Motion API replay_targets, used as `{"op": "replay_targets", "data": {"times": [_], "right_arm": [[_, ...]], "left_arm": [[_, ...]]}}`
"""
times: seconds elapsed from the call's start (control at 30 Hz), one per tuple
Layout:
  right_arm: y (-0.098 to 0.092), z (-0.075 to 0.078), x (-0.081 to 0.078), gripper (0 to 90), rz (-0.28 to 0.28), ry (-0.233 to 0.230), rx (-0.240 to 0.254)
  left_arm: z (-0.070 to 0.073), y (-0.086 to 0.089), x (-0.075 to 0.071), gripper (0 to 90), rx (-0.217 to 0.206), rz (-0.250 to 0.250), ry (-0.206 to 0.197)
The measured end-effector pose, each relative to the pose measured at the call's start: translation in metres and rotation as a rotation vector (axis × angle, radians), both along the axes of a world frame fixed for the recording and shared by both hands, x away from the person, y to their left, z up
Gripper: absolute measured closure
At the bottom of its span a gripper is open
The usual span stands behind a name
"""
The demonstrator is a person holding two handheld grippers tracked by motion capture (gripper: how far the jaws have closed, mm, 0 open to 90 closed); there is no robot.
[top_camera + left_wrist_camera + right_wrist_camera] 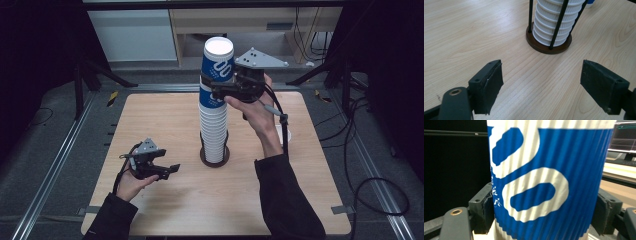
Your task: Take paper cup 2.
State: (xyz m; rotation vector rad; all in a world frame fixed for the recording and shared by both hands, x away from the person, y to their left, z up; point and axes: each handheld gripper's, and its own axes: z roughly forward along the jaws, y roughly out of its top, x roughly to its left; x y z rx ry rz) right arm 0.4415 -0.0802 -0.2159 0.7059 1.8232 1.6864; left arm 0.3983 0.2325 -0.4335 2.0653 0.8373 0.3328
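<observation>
A tall stack of ribbed paper cups (214, 131) stands in a dark round holder (215, 159) with thin black rods, near the middle of the wooden table (165, 200). My right gripper (220, 86) is shut on the top blue-and-white cup (218, 59), which is lifted a little and tilted at the top of the stack. In the right gripper view both pads press the cup's (549, 185) ribbed sides. Down at the front left, my left gripper (170, 170) rests low over the table, open, with nothing between its jaws. Its own view faces the stack (556, 22) and holder base (547, 47).
A second blue cup (209, 97) sits just under the held one. A small white object (281, 134) lies on the table behind the right forearm. Dark floor, rails and cables surround the table; a shelf stands at the back.
</observation>
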Motion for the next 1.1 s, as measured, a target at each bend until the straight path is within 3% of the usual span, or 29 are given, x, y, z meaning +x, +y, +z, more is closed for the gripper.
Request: {"op": "replay_targets", "data": {"times": [0.33, 0.73, 1.1], "right_arm": [[-0.036, 0.006, -0.017, 21.0, -0.036, -0.017, -0.009], [-0.076, -0.023, -0.023, 20.9, -0.078, 0.03, -0.023], [-0.092, -0.049, -0.035, 20.8, -0.051, 0.053, -0.072]], "left_arm": [[0.002, 0.0, -0.001, 17.4, 0.001, -0.002, -0.006], [0.002, -0.002, -0.001, 17.4, 0.001, -0.008, -0.006], [0.003, -0.003, -0.002, 17.6, 0.004, -0.016, -0.006]]}}
